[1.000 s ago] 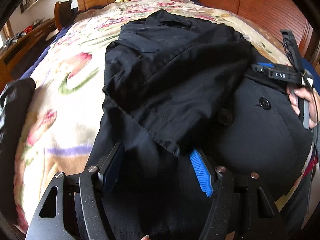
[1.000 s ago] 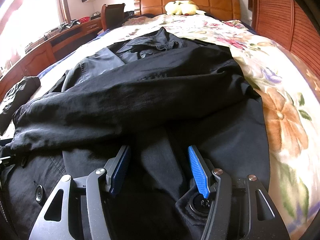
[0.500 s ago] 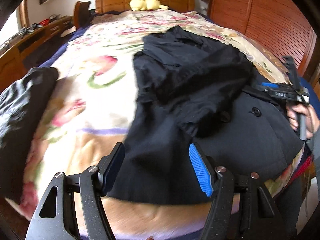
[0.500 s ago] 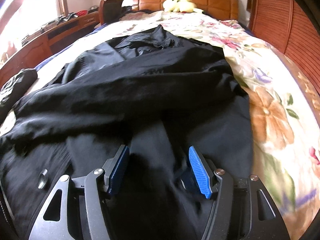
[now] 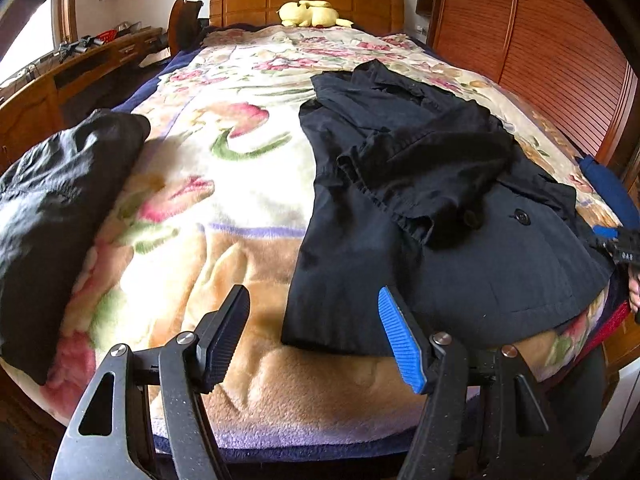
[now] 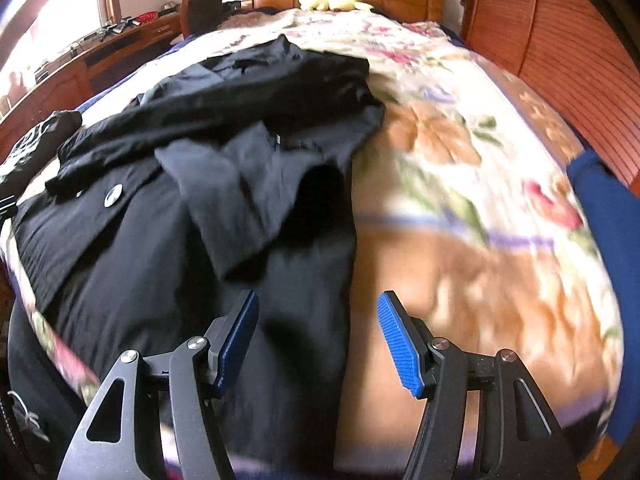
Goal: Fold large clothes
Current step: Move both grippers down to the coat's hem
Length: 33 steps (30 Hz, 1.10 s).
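A large black coat (image 5: 420, 208) lies flat on the floral blanket (image 5: 224, 184), both sleeves folded across its buttoned front. My left gripper (image 5: 312, 300) hovers open at the foot of the bed, with nothing between its fingers; the coat's lower left corner shows beyond them. In the blurred right wrist view, my right gripper (image 6: 319, 300) is open above the right edge of the coat (image 6: 192, 216), holding nothing. A tip of that right gripper (image 5: 620, 246) and a hand (image 5: 634, 292) show at the far right of the left wrist view.
A second dark garment (image 5: 60, 208) lies bunched at the bed's left edge. A yellow plush toy (image 5: 310, 14) rests by the wooden headboard. Slatted wooden doors (image 5: 560, 60) stand close on the right and a desk (image 5: 80, 64) on the left. Blue fabric (image 6: 604, 208) hangs at the bed's right side.
The left gripper has drawn back and leftward, from over the coat's front to its lower left corner. The right gripper has swung right to the coat's right edge. Both stayed open.
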{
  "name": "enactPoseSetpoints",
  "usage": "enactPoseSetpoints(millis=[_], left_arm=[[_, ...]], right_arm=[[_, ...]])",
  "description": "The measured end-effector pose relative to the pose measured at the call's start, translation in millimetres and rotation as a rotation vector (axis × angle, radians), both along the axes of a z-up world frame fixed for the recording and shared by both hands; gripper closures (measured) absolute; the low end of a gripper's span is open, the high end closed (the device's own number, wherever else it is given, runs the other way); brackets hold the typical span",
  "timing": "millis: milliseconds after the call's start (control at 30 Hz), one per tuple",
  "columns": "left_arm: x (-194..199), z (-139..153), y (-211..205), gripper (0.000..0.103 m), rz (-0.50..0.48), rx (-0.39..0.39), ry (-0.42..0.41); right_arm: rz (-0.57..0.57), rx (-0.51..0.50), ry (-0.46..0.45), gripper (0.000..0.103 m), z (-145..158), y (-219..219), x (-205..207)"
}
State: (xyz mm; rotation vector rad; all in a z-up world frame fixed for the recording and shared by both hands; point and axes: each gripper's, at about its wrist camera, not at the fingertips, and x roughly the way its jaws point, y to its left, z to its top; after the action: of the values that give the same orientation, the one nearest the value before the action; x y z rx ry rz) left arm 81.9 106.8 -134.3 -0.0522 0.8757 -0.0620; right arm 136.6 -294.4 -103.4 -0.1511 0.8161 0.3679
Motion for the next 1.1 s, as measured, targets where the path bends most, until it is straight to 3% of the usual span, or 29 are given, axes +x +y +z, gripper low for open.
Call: enactPoseSetpoints(millis=[367,633,1000,1100], left_arm=[[-7.8,-11.2,-1.7,0.035,-0.019,0.033,0.000],[-7.9,-12.6,0.4,0.035,-0.013,0.016,0.002],[-7.5,-10.8,1.2,0.035,-0.008,0.014,0.001],[-7.9,-9.2,1.8,0.045,-0.006,0.011,-0.005]], right_arm=[[-0.020,0.028,-0.034,0.037,-18.2,-10.4,-23.5],[-0.037,0.077,-0.070,0.035,-28.1,-15.9,-29.5],[-0.070,0.067,-0.067,0.035,-25.0,-11.7,-36.9],[-0.061,0.071,-0.053,0.040,-20.9,-11.8,-40.7]])
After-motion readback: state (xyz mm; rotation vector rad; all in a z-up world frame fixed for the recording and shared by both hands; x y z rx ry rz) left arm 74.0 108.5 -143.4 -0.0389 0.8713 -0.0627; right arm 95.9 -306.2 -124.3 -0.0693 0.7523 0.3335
